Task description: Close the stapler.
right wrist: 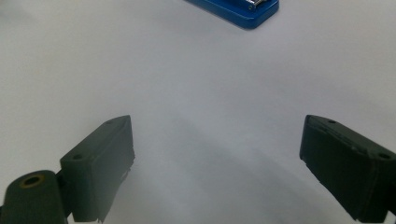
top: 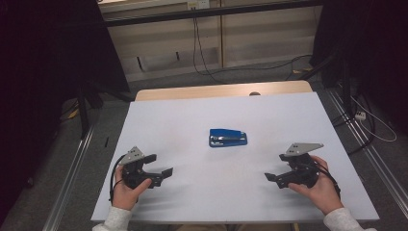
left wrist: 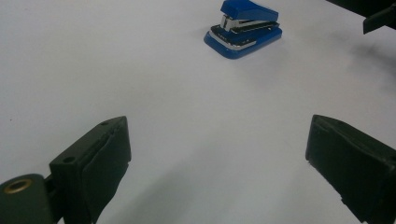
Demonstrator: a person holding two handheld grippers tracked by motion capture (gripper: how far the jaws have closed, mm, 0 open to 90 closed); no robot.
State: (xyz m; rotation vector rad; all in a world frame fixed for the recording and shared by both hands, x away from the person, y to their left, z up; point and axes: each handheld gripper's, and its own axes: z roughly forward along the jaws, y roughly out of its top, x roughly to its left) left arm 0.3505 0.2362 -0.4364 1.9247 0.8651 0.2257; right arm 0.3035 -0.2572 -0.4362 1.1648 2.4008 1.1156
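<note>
Black jaws rise from the bottom of both gripper views, spread wide with bare white surface between them, so neither of my tools grips anything. Beyond them lies the blue stapler (top: pixel 228 137), the one object within reach, resting flat near the middle of the bench (top: pixel 192 202), its long side running across my view and its chrome strip showing between the blue top and the blue base. In the left gripper view the stapler (left wrist: pixel 243 28) sits far ahead and a little to the right of the jaws; in the right gripper view only the near edge of it (right wrist: pixel 238 10) peeks in at the top. My left hand-held gripper (top: pixel 159 165) hovers low over the near left part of the bench, jaws apart and pointed inward, and my right hand-held gripper (top: pixel 274 172) mirrors it on the near right, also spread. Both stand well apart from the stapler, which lies between them and farther from me. As I judge it, the work has not begun: nothing is lifted, touched or shifted, and the whole of the reach, the closing of the jaws and whatever follows is left to do. No brand, label or lettering can be read on the stapler or on the grippers; the views are too soft for that.
</note>
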